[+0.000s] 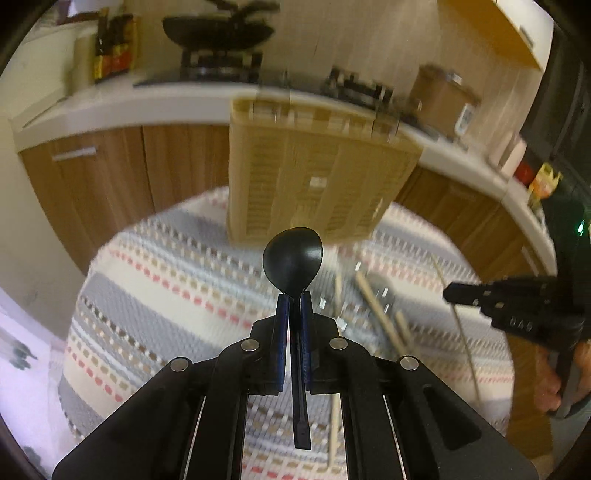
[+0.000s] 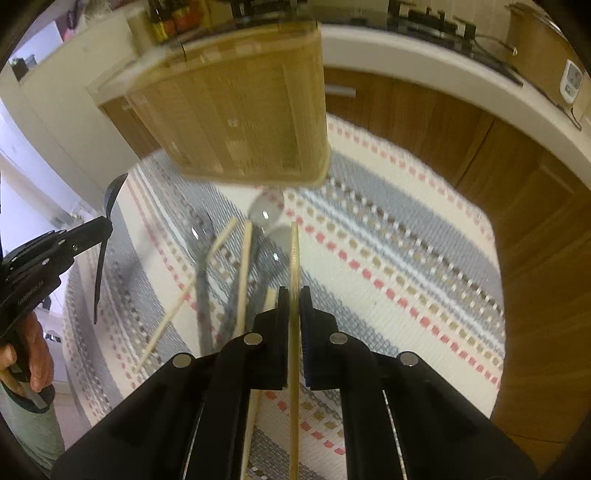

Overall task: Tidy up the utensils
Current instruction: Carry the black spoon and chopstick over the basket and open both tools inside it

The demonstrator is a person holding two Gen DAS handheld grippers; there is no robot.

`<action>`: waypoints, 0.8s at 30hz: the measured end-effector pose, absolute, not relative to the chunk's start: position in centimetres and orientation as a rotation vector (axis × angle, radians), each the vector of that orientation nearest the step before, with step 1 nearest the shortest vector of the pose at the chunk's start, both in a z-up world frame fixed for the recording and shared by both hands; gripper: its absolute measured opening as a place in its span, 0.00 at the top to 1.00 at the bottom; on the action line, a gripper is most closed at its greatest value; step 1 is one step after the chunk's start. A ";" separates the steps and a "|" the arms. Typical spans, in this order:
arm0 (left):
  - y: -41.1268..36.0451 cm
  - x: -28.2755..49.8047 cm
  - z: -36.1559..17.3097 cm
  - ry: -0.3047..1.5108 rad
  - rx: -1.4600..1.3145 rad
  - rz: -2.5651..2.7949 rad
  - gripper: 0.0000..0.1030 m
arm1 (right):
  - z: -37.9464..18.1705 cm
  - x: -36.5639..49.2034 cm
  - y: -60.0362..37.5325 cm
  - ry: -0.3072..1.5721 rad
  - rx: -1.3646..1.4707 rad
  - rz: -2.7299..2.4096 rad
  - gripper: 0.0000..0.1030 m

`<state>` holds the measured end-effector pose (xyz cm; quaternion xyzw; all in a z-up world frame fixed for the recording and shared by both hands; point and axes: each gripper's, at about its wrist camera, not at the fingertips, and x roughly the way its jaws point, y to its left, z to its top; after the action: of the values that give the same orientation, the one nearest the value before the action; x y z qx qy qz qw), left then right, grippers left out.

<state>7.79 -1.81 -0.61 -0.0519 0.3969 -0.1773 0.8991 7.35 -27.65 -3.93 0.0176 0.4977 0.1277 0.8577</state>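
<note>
My left gripper (image 1: 294, 299) is shut on a black plastic spoon (image 1: 293, 256), bowl pointing forward, held above the striped table mat (image 1: 166, 280). My right gripper (image 2: 294, 295) is shut on a thin wooden chopstick (image 2: 294, 258) that runs forward between its jaws. A tan slatted utensil holder (image 1: 314, 177) stands at the mat's far side, also in the right wrist view (image 2: 240, 118). Several metal spoons (image 2: 264, 212) and loose chopsticks (image 2: 244, 266) lie on the mat left of my right gripper. The right gripper also shows at the right of the left wrist view (image 1: 448, 295), the left gripper in the right wrist view (image 2: 105, 223).
A white kitchen counter (image 1: 129, 107) with wooden cabinets (image 1: 110, 177) runs behind the table. On it are a gas stove with a black wok (image 1: 218, 29), bottles (image 1: 114, 48) and a brown pot (image 1: 443, 96). Both views are motion-blurred.
</note>
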 end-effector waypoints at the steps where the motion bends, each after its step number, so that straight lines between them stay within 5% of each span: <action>1: -1.7 7.7 0.0 0.798 -0.123 -0.366 0.96 | -3.2 7.3 -27.8 1.023 0.042 0.273 0.96; 15: -2.1 8.7 11.7 0.369 -0.230 -0.340 0.96 | 6.9 8.8 -27.9 0.699 0.131 0.331 0.96; 24: -2.5 13.2 12.1 0.262 -0.243 -0.295 0.95 | 10.4 13.7 -28.4 0.574 0.185 0.263 0.96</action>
<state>13.16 -2.55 12.10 -0.1205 0.1297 -0.1460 0.9733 13.72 -28.35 10.40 0.0909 0.2821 0.1293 0.9463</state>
